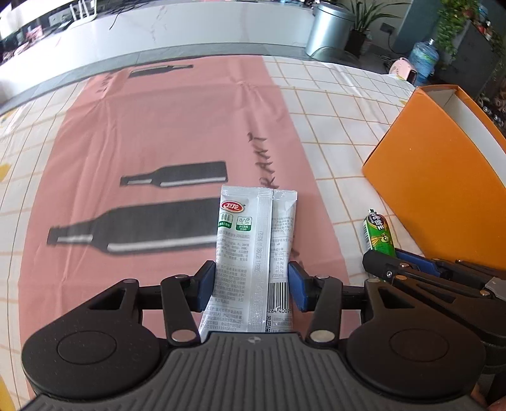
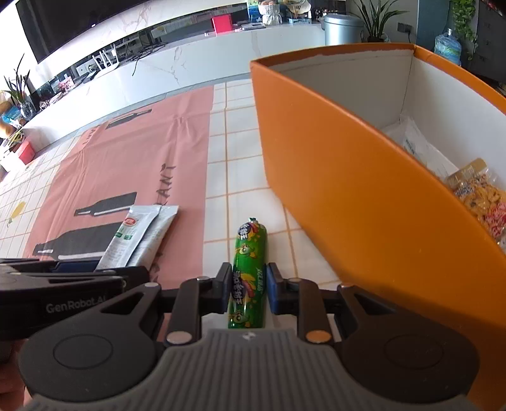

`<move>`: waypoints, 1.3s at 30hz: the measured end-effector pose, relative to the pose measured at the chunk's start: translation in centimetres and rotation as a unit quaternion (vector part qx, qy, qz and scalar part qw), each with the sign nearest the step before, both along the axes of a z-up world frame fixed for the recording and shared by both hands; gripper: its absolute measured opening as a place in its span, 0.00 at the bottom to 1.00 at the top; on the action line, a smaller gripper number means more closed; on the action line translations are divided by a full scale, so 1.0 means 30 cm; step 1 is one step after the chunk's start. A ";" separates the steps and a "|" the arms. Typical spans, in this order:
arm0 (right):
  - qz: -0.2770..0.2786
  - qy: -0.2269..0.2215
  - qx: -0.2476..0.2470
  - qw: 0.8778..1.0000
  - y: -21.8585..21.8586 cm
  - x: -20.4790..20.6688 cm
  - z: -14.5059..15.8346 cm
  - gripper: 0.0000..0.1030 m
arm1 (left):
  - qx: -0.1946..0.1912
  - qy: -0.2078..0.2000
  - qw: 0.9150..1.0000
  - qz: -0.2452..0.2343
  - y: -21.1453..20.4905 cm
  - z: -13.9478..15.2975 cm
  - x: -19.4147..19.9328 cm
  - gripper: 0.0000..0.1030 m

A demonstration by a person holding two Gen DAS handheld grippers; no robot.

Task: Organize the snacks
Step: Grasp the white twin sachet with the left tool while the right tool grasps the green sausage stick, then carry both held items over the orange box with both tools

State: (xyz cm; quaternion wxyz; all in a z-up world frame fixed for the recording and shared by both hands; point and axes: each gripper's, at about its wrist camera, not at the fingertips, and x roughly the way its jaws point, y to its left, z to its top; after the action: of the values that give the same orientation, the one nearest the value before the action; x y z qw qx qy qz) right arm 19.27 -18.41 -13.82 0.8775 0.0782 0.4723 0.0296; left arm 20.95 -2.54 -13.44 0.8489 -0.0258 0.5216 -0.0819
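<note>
Two grippers [image 1: 251, 283] [image 2: 248, 292], two held snacks

Office lounge, long marble counter [image 2: 196, 63], wall screen [image 2: 79, 22], potted plants [image 1: 455, 25], water jug [image 1: 423, 60]

The left gripper [image 2: 79, 275] bears "GenRobot.AI" in grey on its side. The silver packet [image 1: 256, 253] between its pads shows a red oval logo with Chinese characters, a barcode with digits "284 4007", and small illegible print. The green sausage [image 2: 248, 272] carries Chinese characters.
</note>
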 end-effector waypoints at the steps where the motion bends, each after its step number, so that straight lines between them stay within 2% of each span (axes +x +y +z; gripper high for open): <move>1: 0.002 0.004 0.001 1.000 0.000 -0.010 0.000 0.19 | -0.001 0.001 1.000 0.002 0.000 0.002 -0.010 0.54; 6: 0.008 0.023 0.008 1.000 0.009 -0.085 0.007 0.19 | -0.026 0.004 0.999 0.018 0.014 0.031 -0.053 0.53; 11: 0.007 0.033 0.021 0.999 0.000 -0.160 0.028 0.19 | -0.038 -0.009 0.999 0.022 0.011 0.089 -0.099 0.53; 22: 0.024 -0.013 0.029 0.999 -0.052 -0.297 0.203 0.19 | -0.064 -0.045 0.997 0.001 -0.055 0.252 -0.211 0.53; 29: 0.030 -0.054 0.020 0.998 -0.164 -0.368 0.338 0.19 | -0.081 -0.075 0.994 -0.023 -0.148 0.363 -0.272 0.53; 39: 0.016 -0.084 0.002 0.996 -0.416 -0.409 0.482 0.19 | -0.085 -0.101 0.988 -0.080 -0.356 0.468 -0.292 0.53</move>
State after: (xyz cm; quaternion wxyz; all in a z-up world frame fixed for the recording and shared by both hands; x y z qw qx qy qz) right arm 7.01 -30.88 0.63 0.9132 0.0694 0.3984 0.0506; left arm 12.20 -13.23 0.58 0.8825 -0.0482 0.4250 -0.1957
